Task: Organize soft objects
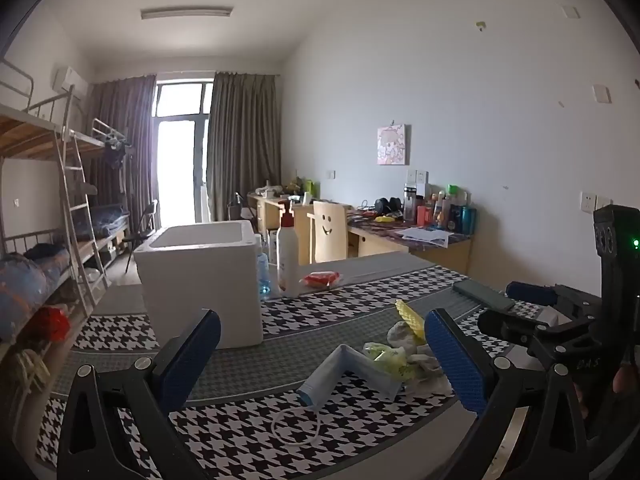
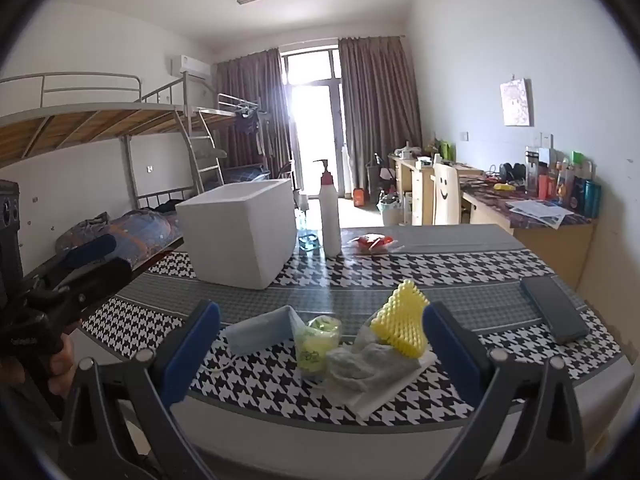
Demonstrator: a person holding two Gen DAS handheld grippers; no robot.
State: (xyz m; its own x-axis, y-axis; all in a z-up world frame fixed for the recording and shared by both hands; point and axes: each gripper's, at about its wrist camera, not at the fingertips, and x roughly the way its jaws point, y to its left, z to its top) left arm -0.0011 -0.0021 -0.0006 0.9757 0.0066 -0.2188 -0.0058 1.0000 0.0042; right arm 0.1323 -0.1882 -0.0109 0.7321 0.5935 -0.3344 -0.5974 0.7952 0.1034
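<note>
1. Both our tongs stand wide apart with nothing between the blue pads: the left gripper (image 1: pixel 322 354) and the right gripper (image 2: pixel 320 344) hover over the near edge of the table (image 2: pixel 460 280), each aimed slightly downward at the pile of soft things.
2. We see the pile close to the near edge, on the houndstooth cloth (image 2: pixel 248 376). A folded blue face mask (image 2: pixel 260 330) lies at its left, its white ear loop (image 1: pixel 296 426) trailing toward us.
3. Just right of the mask we find a crumpled clear bag with green print (image 2: pixel 316 344), then a grey-white rag (image 2: pixel 368 362) on a white sheet (image 2: pixel 372 396).
4. A yellow foam net (image 2: pixel 402 326) leans on the rag, just beside our right gripper's right pad.
5. Farther back, well apart from the pile, we see a white foam box (image 2: pixel 240 232), open at the top.
6. Beside the box stand a white pump bottle (image 2: pixel 330 216) and a small blue-tinted bottle (image 1: pixel 264 276); a red-and-white packet (image 2: pixel 372 242) lies to their right.
7. A dark phone (image 2: pixel 554 308) lies flat at the table's right side.
8. In the right wrist view we glimpse a hand (image 2: pixel 60 364) holding the left tool's handle.
</note>
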